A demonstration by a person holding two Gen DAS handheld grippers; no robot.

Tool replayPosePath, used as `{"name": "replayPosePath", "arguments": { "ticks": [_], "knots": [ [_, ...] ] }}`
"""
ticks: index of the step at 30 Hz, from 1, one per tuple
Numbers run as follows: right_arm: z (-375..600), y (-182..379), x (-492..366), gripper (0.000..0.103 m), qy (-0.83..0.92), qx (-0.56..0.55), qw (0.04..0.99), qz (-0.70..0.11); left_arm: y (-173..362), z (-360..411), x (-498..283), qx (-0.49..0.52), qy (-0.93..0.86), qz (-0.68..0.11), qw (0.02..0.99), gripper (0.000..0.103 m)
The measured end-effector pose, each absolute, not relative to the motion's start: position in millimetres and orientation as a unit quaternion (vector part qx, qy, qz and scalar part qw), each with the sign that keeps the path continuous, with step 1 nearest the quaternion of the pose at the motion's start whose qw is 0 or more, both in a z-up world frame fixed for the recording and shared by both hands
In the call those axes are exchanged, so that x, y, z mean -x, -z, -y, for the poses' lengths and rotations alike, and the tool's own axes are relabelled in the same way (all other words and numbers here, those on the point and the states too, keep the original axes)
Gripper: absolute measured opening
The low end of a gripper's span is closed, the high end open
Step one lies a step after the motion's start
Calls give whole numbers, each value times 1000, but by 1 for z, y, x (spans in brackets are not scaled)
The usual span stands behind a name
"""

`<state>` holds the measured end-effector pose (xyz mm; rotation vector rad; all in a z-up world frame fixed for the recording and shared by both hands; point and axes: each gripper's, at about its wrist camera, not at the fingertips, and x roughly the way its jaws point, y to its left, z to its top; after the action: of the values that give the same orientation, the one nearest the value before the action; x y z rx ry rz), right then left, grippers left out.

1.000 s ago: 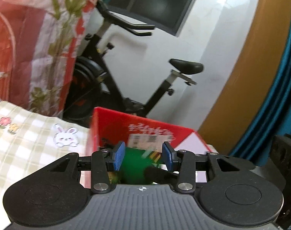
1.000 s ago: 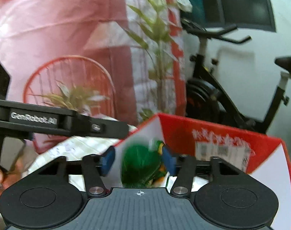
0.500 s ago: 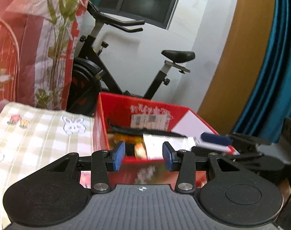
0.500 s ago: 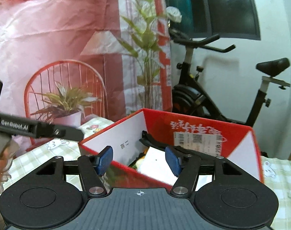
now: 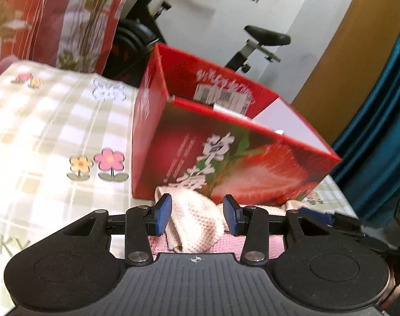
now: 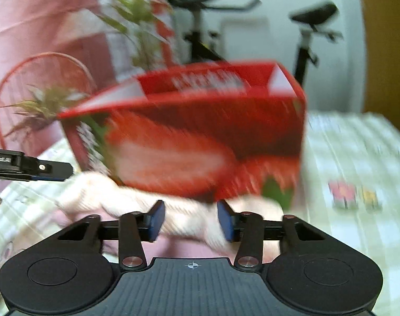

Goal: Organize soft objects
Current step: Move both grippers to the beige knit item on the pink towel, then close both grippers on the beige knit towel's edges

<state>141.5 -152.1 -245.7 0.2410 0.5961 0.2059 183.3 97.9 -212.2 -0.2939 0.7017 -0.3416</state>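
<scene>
A red strawberry-print cardboard box (image 5: 226, 155) stands open-topped on the checked tablecloth; it also shows blurred in the right wrist view (image 6: 205, 142). A cream and pink knitted cloth (image 5: 197, 223) lies in front of the box on a pink cloth (image 5: 255, 245). My left gripper (image 5: 197, 217) is open, low over the cream cloth, its blue pads either side of a fold. My right gripper (image 6: 190, 223) is open over the same cream cloth (image 6: 115, 197), which is blurred. The other gripper's tip (image 5: 321, 214) shows at right.
The checked tablecloth (image 5: 55, 137) with flower prints covers the table. An exercise bike (image 5: 255, 42) stands behind the box. A red and pink plant-print backdrop (image 6: 42, 52) hangs at left. A teal curtain (image 5: 379, 131) hangs at right.
Both grippers let go of a green soft thing over the box, pulled back and dropped low in front of it. They now sit open over the cream cloth.
</scene>
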Motion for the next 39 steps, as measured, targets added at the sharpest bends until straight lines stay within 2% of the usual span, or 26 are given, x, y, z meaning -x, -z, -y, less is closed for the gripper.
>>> {"name": "replayPosePath", "arguments": {
  "ticks": [10, 13, 19, 20, 22, 23, 24, 25, 33, 39],
  "knots": [
    [155, 262, -137, 35, -106, -136, 939, -296, 231, -90, -197, 148, 134, -361, 911, 46],
    [156, 262, -138, 35, -108, -140, 939, -296, 232, -93, -197, 147, 119, -363, 912, 57],
    [157, 262, -138, 35, -107, -141, 939, -294, 238, -91, -206, 164, 116, -380, 903, 61],
    [158, 262, -138, 35, -108, -141, 939, -294, 237, -90, -206, 165, 117, -379, 903, 60],
    [158, 262, -137, 35, -108, -143, 939, -293, 233, -89, -203, 156, 118, -369, 909, 42],
    [158, 262, -137, 35, -109, -144, 939, -293, 230, -87, -200, 150, 123, -363, 911, 38],
    [158, 262, -137, 35, -109, -144, 939, -293, 227, -86, -197, 145, 129, -357, 914, 27],
    [158, 262, -137, 35, -108, -144, 939, -292, 224, -84, -193, 142, 138, -352, 915, 23],
    [161, 263, -135, 35, -106, -153, 938, -292, 202, -76, -155, 126, 165, -319, 925, 22],
    [159, 262, -133, 35, -106, -151, 939, -289, 226, -78, -136, 159, 139, -340, 916, 21]
  ]
}}
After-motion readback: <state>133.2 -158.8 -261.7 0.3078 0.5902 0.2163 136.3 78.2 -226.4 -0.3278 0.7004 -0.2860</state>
